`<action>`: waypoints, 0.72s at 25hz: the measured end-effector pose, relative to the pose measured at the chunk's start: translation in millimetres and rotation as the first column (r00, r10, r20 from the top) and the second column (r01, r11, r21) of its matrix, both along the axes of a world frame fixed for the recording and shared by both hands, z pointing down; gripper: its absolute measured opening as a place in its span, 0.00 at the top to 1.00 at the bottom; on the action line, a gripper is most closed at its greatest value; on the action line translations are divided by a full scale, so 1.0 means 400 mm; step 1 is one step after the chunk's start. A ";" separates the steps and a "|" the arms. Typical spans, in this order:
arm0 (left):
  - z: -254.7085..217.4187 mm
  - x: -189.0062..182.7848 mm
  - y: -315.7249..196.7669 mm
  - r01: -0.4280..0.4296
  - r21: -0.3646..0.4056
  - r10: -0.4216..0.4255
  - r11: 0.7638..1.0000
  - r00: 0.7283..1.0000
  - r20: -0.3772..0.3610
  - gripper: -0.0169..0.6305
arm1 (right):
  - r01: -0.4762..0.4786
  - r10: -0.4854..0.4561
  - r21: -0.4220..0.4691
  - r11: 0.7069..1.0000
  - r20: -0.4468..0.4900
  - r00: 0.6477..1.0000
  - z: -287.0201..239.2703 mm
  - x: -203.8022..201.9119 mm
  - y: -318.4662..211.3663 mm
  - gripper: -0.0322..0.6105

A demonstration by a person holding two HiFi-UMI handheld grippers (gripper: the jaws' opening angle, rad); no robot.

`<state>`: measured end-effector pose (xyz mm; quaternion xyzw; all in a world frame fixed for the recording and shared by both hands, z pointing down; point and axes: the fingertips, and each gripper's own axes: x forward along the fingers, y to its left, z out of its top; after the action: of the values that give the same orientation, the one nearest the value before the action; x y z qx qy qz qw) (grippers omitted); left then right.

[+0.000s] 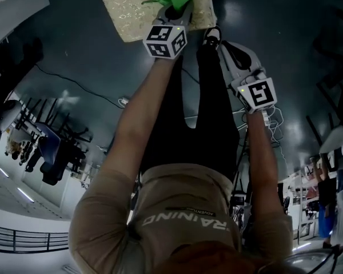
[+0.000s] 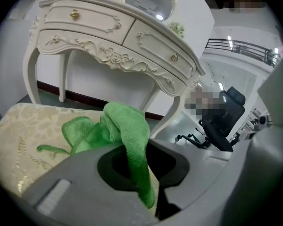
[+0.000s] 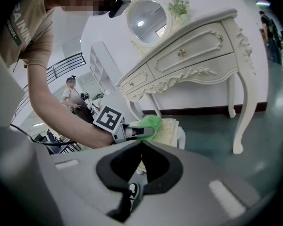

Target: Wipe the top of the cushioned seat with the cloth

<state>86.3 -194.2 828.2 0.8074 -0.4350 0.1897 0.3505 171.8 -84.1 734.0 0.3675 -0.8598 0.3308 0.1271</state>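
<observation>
left gripper (image 2: 148, 147) clamps the green terry cloth (image 2: 125, 124) on the cream patterned cushioned seat (image 2: 26, 133); right gripper (image 3: 140, 147) closed, empty; wiping seemingly unfinished.

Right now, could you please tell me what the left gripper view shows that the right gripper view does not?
Only the left gripper view shows, close up, the green cloth pinched between the left tool's jaws and hanging down through them. Only the right gripper view shows the right tool shut on nothing, the person's arm and a shoe below. Both show the cloth on the cushioned seat, the white dressing table and its mirror.
</observation>
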 end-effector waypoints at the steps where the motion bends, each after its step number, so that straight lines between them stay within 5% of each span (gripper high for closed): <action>1: 0.002 0.030 -0.001 -0.007 -0.004 0.007 1.000 1.000 -0.005 0.90 | -0.006 0.006 -0.002 1.000 -0.003 1.000 0.003 0.023 0.001 0.95; 12: -0.036 0.271 0.017 -0.051 -0.028 0.045 0.998 0.985 -0.166 0.90 | -0.048 0.042 -0.040 0.998 -0.146 0.988 0.070 0.159 0.011 0.95; 18: -0.095 0.273 0.083 -0.116 0.031 0.120 0.993 0.973 -0.195 0.90 | -0.109 0.102 -0.037 0.993 -0.157 0.982 0.065 0.121 0.013 0.95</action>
<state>195.4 -160.8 790.0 0.8500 -0.3513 0.1255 0.3720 220.4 -79.0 759.8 0.4340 -0.8189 0.3272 0.1842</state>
